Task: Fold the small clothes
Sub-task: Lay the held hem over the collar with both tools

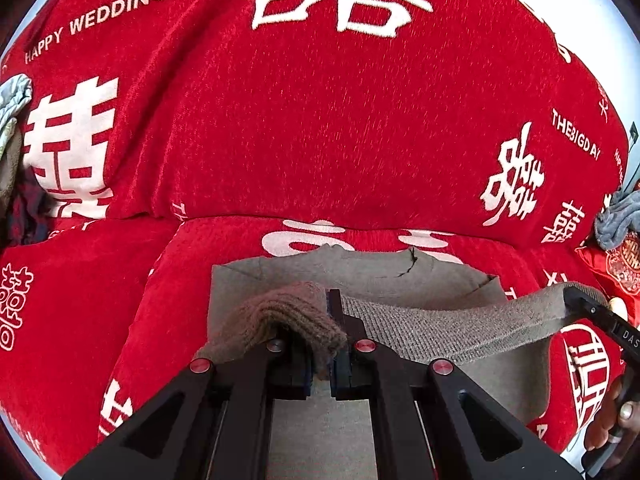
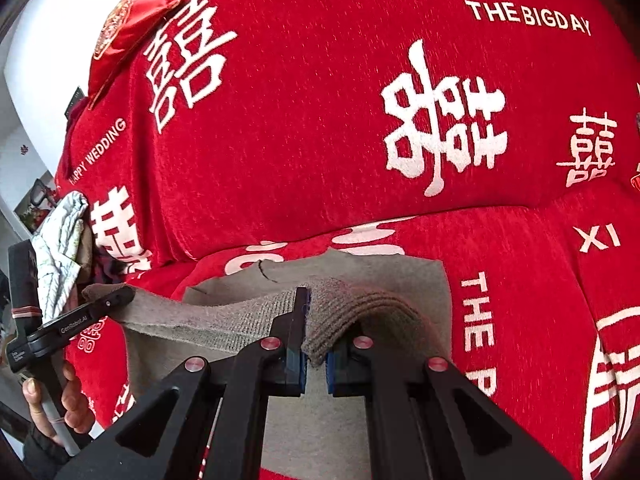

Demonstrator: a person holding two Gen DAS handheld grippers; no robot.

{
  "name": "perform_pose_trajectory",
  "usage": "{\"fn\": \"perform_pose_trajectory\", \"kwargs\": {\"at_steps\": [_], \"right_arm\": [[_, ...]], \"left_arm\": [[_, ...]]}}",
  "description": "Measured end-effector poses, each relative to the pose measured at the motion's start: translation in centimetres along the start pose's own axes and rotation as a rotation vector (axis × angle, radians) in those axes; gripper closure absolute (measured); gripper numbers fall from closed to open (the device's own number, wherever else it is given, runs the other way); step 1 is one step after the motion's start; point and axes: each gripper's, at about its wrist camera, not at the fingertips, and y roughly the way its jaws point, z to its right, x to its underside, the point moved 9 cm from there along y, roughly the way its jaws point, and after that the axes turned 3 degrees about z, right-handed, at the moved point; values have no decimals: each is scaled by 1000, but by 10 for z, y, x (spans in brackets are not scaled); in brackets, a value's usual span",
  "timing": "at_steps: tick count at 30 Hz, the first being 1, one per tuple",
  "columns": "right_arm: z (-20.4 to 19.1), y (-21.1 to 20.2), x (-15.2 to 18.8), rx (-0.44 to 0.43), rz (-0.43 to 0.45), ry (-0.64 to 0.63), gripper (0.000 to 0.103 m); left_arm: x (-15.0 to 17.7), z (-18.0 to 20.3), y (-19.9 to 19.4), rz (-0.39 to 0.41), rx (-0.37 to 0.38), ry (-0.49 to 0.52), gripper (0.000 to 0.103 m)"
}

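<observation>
The grey-brown knitted garment [image 1: 400, 280] is lying on the red sofa cover [image 1: 320, 140], its near ribbed hem lifted off the seat. My left tool [image 1: 326, 344] is clamping one end of that hem, and my right tool [image 2: 314, 344] is clamping the other, the edge stretching between them. A red cushion [image 2: 136, 20] is resting on the cover's backrest.
</observation>
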Motion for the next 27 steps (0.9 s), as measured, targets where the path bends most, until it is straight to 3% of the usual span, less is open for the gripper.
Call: {"fn": "perform_pose_trajectory", "kwargs": {"at_steps": [27], "right_arm": [[37, 87, 6, 60, -115, 25, 96]], "left_arm": [[9, -9, 99, -139, -26, 12, 97]]}}
